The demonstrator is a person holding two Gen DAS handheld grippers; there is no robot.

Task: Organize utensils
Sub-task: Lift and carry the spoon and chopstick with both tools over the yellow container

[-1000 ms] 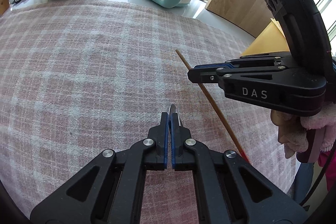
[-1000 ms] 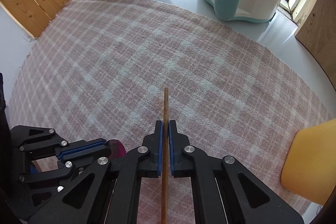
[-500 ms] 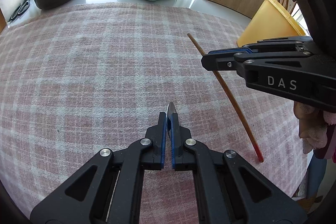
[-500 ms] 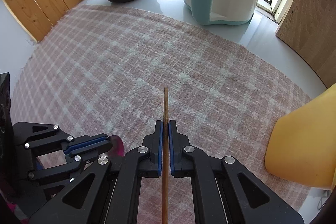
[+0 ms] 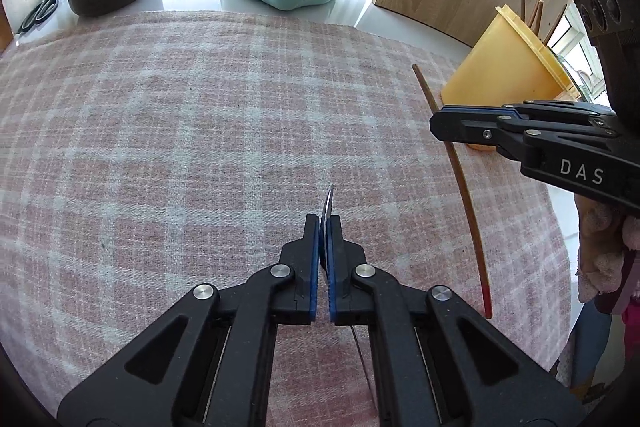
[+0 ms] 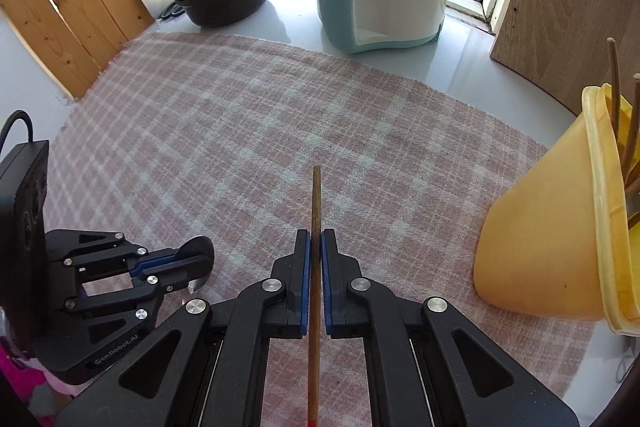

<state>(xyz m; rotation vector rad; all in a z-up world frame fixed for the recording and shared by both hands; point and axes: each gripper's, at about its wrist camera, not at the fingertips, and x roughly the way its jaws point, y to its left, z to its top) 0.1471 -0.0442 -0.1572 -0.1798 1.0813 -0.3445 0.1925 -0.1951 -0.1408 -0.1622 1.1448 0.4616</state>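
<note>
The wooden chopstick (image 6: 315,267), red at its lower tip, is clamped between the closed jaws of the right gripper (image 6: 315,243) and held clear above the pink checked cloth (image 6: 280,131), its plain end pointing forward. The left gripper (image 5: 325,227) is likewise closed tight on a thin metal utensil (image 5: 329,203), seen edge-on; its type cannot be told for certain. A yellow holder (image 6: 552,227) already containing several chopsticks (image 6: 614,95) stands at the cloth's right edge, near the right gripper but apart from it.
</note>
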